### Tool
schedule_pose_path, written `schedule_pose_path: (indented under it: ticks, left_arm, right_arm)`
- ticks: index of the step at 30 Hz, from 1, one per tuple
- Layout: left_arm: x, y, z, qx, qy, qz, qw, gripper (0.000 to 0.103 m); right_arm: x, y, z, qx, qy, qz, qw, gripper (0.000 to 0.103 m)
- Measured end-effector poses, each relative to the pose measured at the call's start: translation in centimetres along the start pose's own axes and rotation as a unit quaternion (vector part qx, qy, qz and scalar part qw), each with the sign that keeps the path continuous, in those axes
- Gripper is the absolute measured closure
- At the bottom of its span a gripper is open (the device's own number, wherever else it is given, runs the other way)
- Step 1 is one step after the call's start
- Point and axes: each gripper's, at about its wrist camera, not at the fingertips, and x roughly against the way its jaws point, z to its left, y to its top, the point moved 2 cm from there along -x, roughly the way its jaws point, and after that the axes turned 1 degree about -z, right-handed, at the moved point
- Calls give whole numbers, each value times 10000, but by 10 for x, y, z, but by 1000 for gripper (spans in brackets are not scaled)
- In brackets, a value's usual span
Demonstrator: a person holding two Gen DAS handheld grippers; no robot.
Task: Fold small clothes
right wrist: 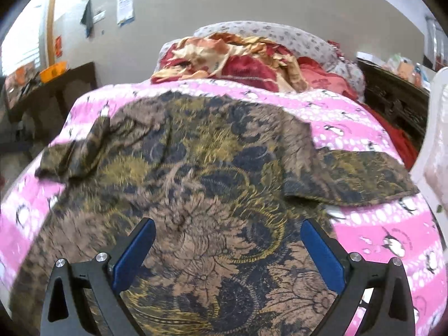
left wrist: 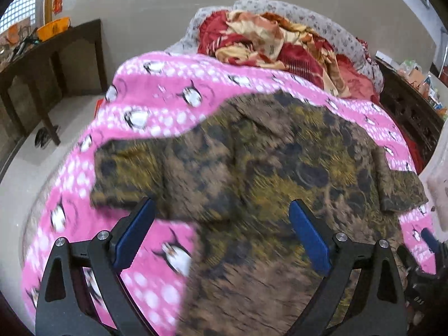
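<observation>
The patterned shirt [right wrist: 196, 173] lies spread on the pink bedspread [right wrist: 378, 224], ahead of and under both grippers' wide-open, empty fingers [left wrist: 134, 229]. A pinch may catch the bedspread too, dragging it into the fold.

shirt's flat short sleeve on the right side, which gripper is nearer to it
Right. The right gripper hangs open over the patterned shirt, the flat sleeve just ahead to its right. The left gripper sits farther left, that sleeve at its view's edge.
</observation>
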Motion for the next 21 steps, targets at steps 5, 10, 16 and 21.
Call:
schedule_pose_path:
  ticks: [5, 10, 16, 21]
  left_arm:
    - [2, -16, -33, -221, 217, 228, 9993, 6]
    - [4, -26, -44, -313, 157, 271, 9990, 6]
    - [3, -32, -46, -324, 184, 320, 9988, 6]
    - [0, -36, -47, -325, 194, 352, 9987, 6]
  right_arm:
    - [28, 18, -3, -397, 242, -59, 9989, 0]
    - [50, 23, -2, -484, 262, -133, 9984, 0]
    - [55, 16, -2, -465, 171, -92, 9987, 0]
    - [51, 8, -6, -458, 114, 9, 9989, 0]
